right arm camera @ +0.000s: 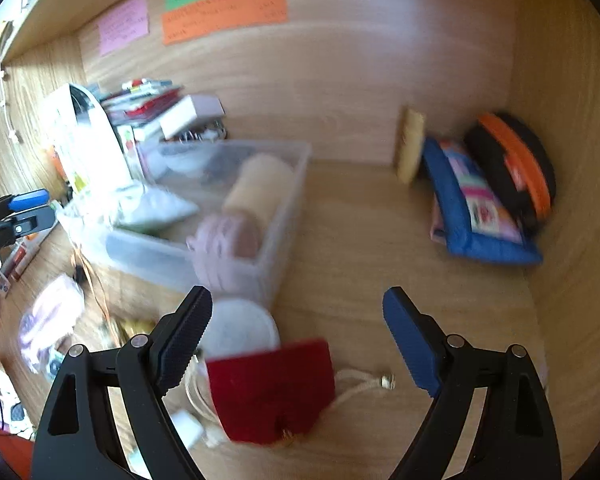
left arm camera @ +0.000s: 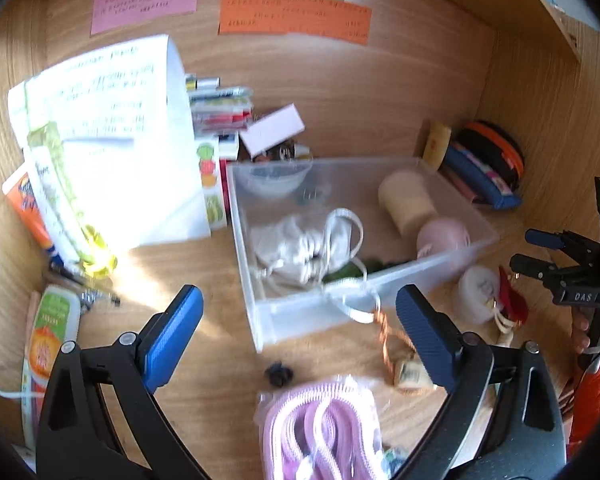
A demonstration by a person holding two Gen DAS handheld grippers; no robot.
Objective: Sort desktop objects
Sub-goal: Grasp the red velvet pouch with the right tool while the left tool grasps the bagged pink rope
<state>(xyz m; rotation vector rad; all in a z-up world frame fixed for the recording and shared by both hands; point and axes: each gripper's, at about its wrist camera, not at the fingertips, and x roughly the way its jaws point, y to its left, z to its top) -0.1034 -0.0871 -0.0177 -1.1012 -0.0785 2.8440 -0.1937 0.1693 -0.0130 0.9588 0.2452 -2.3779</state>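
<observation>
A flat red felt pouch is lying between the wide-open, empty right gripper's fingers, nearer it than the equally open, empty left gripper.

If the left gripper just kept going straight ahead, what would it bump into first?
Most likely the clear plastic bin: its near corner sits straight ahead between the open left gripper's fingers. The pink cable bundle lies lower, probably beneath that path. Depth is hard to judge here.
</observation>
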